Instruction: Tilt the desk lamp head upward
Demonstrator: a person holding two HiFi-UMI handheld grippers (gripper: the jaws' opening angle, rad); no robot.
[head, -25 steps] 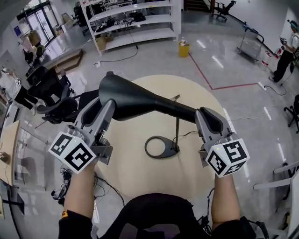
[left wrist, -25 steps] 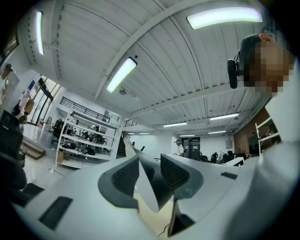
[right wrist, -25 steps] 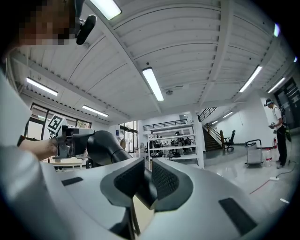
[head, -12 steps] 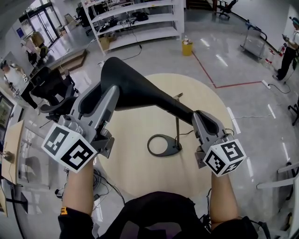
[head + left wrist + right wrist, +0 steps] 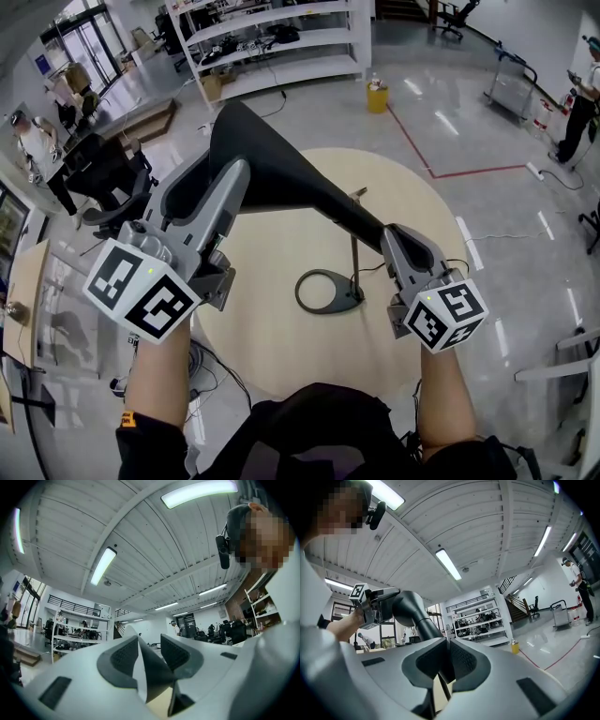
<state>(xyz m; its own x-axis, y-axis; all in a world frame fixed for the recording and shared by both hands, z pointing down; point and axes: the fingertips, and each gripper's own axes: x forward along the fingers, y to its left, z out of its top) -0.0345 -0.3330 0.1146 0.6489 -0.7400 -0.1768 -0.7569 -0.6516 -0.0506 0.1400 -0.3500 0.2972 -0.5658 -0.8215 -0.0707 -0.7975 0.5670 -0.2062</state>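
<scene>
Left gripper [image 5: 208, 183] is clamped on the rim of the black lamp head [image 5: 272, 178], whose wide mouth tips up toward 10 o'clock above the round surface [image 5: 281, 361]. Right gripper [image 5: 398, 246], at the 4 o'clock end, has its jaws closing on the head's narrow neck [image 5: 361, 220], pads pressed on either side. Below, the thin stem [image 5: 354, 255] stands upright from the ring base [image 5: 347, 302] near the surface's middle.

Both grippers raised, each engaged on the lamp.
The left grey two-jaw gripper with marker cube [image 5: 225, 183], held high on a bare forearm [image 5: 159, 375], has its fingers [image 5: 123, 657] clamped on the black conical lamp head [image 5: 253, 150]. The lower right grey gripper [image 5: 398, 242] is closing on the black lamp neck [image 5: 347, 214].
</scene>
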